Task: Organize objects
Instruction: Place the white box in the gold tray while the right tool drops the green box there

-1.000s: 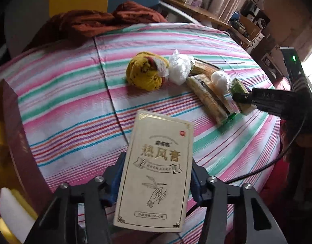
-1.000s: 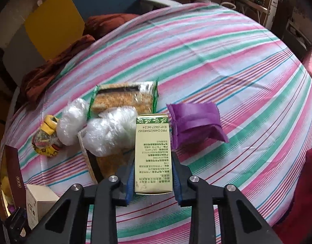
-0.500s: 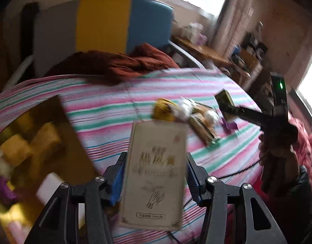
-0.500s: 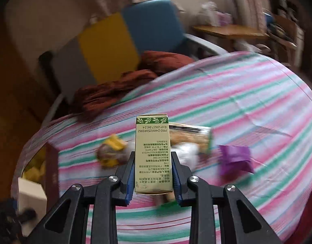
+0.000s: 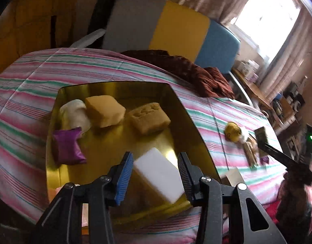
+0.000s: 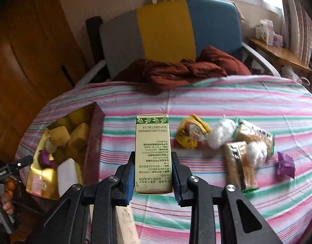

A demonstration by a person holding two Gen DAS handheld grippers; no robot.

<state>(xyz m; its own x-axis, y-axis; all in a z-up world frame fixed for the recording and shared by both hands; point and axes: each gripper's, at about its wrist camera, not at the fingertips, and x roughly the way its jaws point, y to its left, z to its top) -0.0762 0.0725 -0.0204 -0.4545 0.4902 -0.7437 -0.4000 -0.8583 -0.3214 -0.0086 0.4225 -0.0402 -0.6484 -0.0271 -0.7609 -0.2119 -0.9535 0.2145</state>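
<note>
Striped bench is filling the view; right tool (image 6: 153, 174) is pinching the upright green carton (image 6: 153, 154), gold tray (image 6: 88, 118) at nine o'clock; left tool (image 5: 156, 174) is hanging spread, nothing gripped.

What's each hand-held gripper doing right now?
Left hand-held gripper: open, jaws have just been closing, nothing gripped; white block lies below in the gold tray.
Right hand-held gripper: shut on the printed box.
</note>
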